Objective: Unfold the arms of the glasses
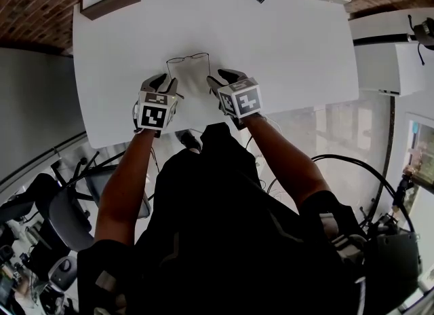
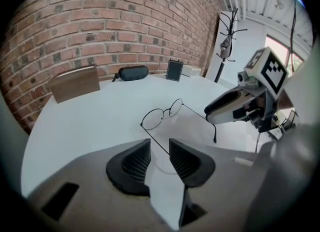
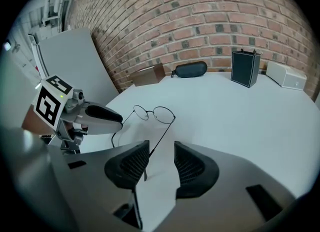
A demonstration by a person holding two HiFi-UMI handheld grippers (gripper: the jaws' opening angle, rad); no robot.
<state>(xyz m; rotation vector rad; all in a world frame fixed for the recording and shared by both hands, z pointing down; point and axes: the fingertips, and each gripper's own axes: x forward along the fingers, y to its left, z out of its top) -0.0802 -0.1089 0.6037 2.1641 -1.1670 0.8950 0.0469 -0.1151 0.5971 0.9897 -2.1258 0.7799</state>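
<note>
Two tongs, held out ahead of me side by side, slant down at the white worktop (image 1: 291,49). The left tongs (image 1: 166,83) stand open, pads apart, with one arm of the glasses (image 1: 188,58) running between them, ungripped. The right tongs (image 1: 222,79) are the same around the other arm. The lenses lie at twelve o'clock.

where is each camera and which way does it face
Head view: on the head, steeply down at the white table; shows forearms, left tool, right tool.
Left gripper view: rides the left tool, toward the red brick wall; shows its own jaws.
Right gripper view: rides the right tool, toward that wall; shows its own jaws.
All share the thin wire-rimmed round glasses.
</note>
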